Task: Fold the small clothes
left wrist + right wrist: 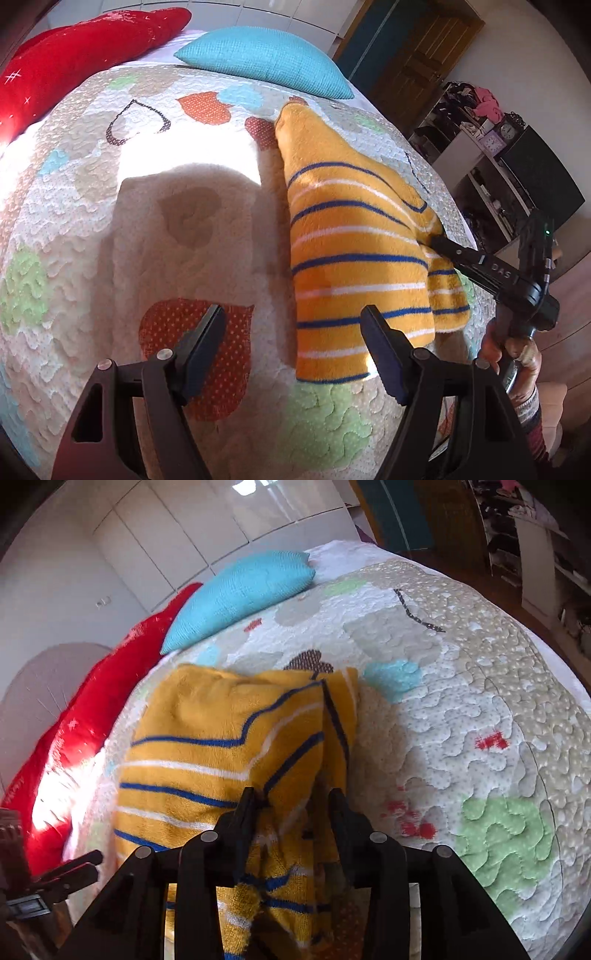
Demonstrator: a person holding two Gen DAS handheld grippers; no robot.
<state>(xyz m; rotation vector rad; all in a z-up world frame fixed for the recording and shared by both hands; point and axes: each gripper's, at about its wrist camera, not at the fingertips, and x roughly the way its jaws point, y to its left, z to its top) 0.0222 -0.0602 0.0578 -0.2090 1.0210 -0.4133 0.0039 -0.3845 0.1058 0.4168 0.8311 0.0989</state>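
Observation:
A small yellow fleece garment [354, 240] with blue and white stripes lies on a quilted bedspread [92, 221], partly folded over itself. My left gripper [293, 325] is open and empty, just above the garment's near left edge. My right gripper [291, 805] is shut on a bunched fold of the garment [229, 734] at its right side. In the left wrist view the right gripper [437, 242] reaches in from the right and pinches the cloth. The left gripper shows at the lower left of the right wrist view [85, 864].
A turquoise cushion [266, 59] and a red cushion [81, 51] lie at the head of the bed. Shelves with clutter [491, 147] and a wooden door [417, 55] stand beyond the bed's right edge. White cupboards [184, 535] line the far wall.

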